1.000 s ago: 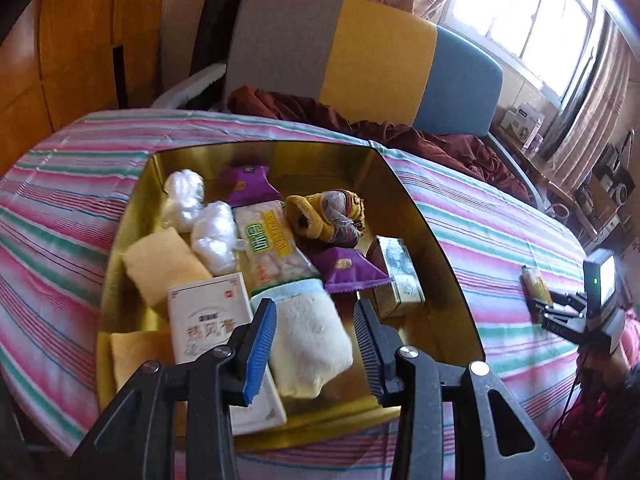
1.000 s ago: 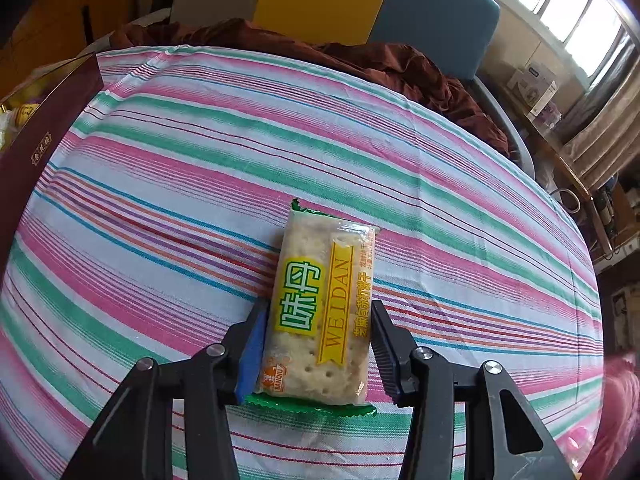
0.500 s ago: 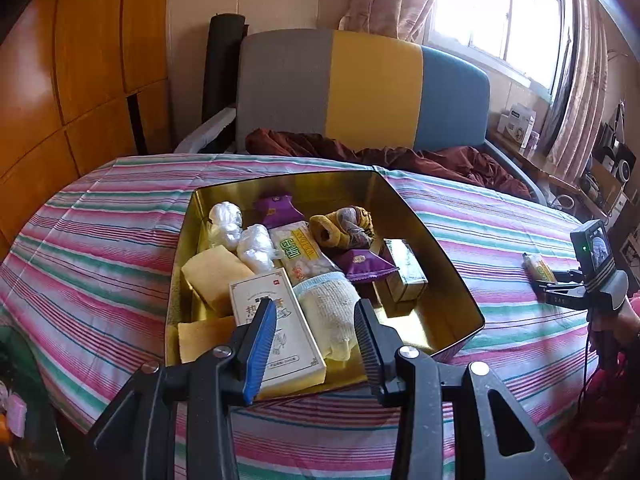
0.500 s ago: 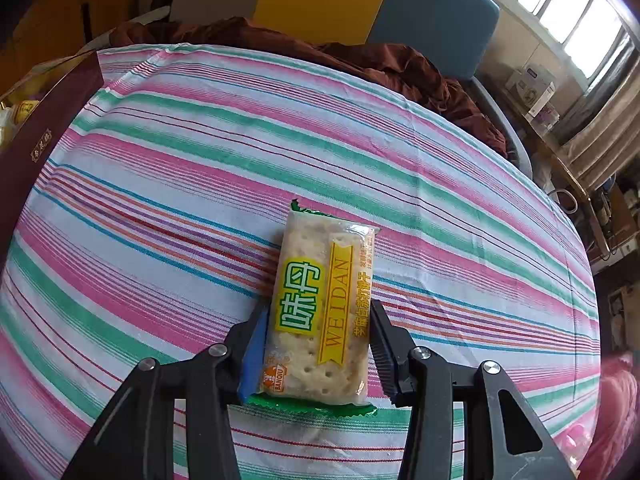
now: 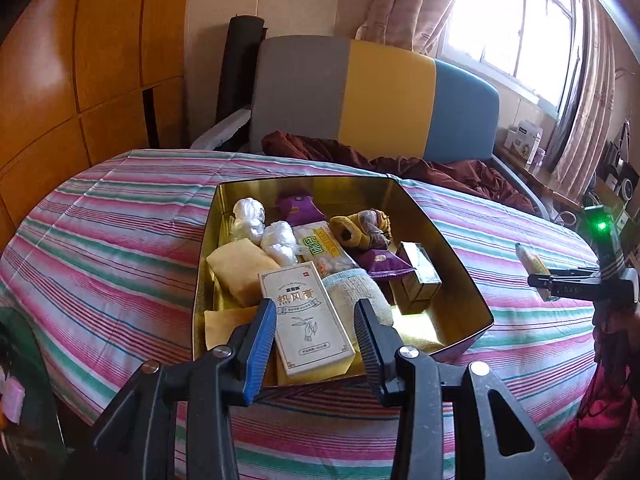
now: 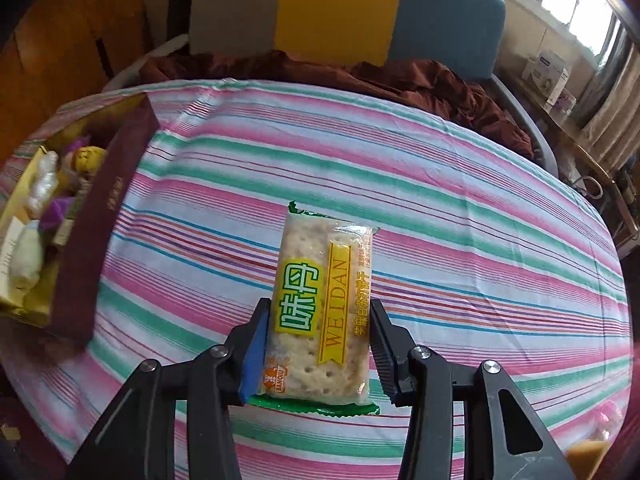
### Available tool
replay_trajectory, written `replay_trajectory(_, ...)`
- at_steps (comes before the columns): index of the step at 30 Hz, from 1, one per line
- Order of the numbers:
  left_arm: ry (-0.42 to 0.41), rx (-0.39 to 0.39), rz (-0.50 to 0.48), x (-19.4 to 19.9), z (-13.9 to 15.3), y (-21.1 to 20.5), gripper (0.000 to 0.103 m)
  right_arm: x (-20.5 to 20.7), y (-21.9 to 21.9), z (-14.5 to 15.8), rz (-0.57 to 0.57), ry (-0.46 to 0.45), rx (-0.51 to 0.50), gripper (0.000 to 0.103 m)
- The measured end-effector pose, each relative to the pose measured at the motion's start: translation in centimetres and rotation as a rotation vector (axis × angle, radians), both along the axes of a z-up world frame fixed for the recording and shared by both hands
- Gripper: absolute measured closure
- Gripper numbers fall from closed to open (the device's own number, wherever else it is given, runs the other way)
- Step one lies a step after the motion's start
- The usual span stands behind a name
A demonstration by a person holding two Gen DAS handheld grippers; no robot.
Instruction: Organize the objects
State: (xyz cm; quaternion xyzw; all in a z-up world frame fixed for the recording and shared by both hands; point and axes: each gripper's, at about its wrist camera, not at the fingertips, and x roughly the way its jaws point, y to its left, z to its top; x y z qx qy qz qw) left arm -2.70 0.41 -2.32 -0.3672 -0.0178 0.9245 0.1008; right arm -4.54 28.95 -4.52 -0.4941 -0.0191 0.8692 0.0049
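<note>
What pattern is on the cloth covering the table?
The tablecloth has stripes of pink, green and white with thin blue and red lines, clearest in the right wrist view.

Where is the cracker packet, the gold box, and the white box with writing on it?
cracker packet (image 6: pixel 320 312): right wrist view, middle of the wrapper's front.
gold box (image 5: pixel 448 240): left wrist view, its bare inner right wall.
white box with writing (image 5: pixel 306 320): left wrist view, middle of its printed top face.

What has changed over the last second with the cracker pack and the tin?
The right gripper, fingers already shut on the cracker pack, has lifted it off the striped cloth. The left gripper, empty, has backed away from the gold tin and risen. The tin's contents are unmoved.
</note>
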Motion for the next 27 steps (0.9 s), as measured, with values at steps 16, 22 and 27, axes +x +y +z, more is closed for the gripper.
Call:
replay_trajectory(16, -0.024, 0.004, 0.147, -0.7, -0.6, -5.2, 0.057, -1.0, -21.0, 0.8, 0.347, 0.052, -0.087, 0.056)
replay_trajectory(22, -0.02, -0.019, 0.167, -0.7, -0.7, -4.9, 0.04, -0.7, -22.4, -2.0, 0.37, -0.006, -0.068, 0.053)
replay_trajectory(27, 0.019, -0.045, 0.152, -0.4, -0.2, -3.8, 0.034, -0.4, -21.2, -1.2, 0.323, 0.031, -0.129, 0.039)
